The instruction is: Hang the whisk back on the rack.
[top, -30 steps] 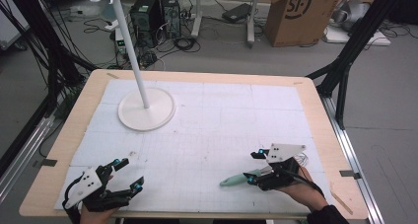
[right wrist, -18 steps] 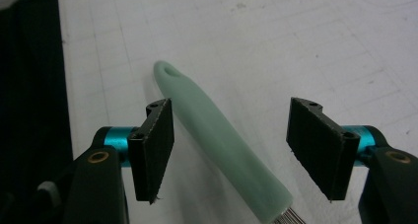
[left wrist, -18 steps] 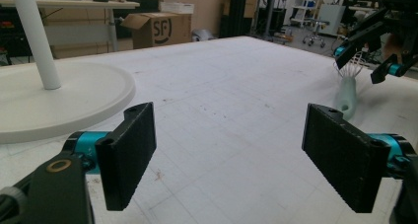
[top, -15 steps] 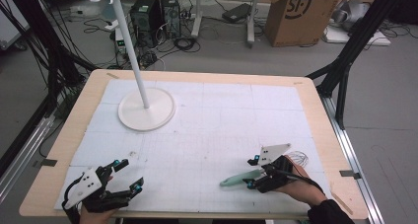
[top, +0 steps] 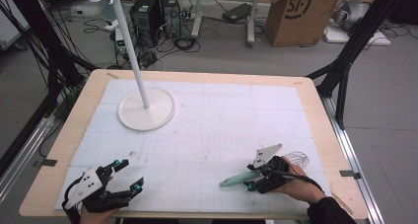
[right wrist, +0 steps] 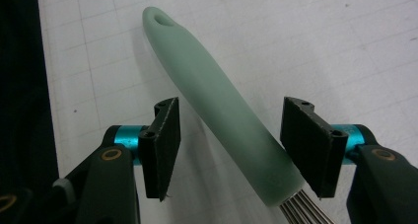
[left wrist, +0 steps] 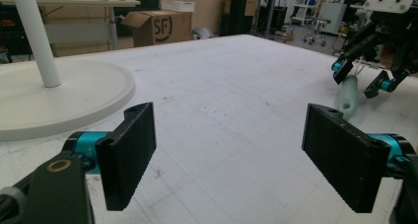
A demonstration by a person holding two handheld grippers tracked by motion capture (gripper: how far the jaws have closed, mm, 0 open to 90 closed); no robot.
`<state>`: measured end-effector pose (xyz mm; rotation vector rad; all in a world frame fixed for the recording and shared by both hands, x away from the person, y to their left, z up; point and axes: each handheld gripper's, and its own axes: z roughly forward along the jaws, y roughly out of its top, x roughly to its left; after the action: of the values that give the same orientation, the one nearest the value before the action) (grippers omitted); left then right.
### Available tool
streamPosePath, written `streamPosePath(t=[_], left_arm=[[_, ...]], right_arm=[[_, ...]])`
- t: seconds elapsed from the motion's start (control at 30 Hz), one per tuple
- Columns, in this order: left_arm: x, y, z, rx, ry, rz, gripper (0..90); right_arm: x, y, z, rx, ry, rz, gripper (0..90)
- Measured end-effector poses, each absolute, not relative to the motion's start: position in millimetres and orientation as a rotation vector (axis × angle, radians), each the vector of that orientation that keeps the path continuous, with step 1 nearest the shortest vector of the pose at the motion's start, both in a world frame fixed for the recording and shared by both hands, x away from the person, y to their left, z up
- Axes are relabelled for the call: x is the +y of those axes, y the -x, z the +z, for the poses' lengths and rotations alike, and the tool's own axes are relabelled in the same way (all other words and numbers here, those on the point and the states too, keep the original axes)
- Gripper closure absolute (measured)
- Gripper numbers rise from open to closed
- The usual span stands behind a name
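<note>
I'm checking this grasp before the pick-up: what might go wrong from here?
The right gripper straddles the pale green whisk handle crosswise, its jaws just closing, pads not yet touching. The smooth rounded handle lies slanted between them, so it may twist or slip as they close. The grip sits near the wire end, so the long handle might sag when lifted.
</note>
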<state>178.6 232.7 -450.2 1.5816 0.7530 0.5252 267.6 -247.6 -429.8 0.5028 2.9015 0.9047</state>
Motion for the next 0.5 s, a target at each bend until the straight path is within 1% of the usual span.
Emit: streamPosePath(t=[0.23, 0.5], left_arm=[[233.1, -178.4, -450.4, 0.757, -1.579, 0.526, 21.4], [232.7, -178.5, -450.5, 0.758, -1.585, 0.526, 21.5]], right_arm=[[-244.8, -270.3, -436.1, 2.957, -0.489, 0.833, 42.9], [-239.1, -273.4, -432.2, 2.987, -0.436, 0.736, 50.5]])
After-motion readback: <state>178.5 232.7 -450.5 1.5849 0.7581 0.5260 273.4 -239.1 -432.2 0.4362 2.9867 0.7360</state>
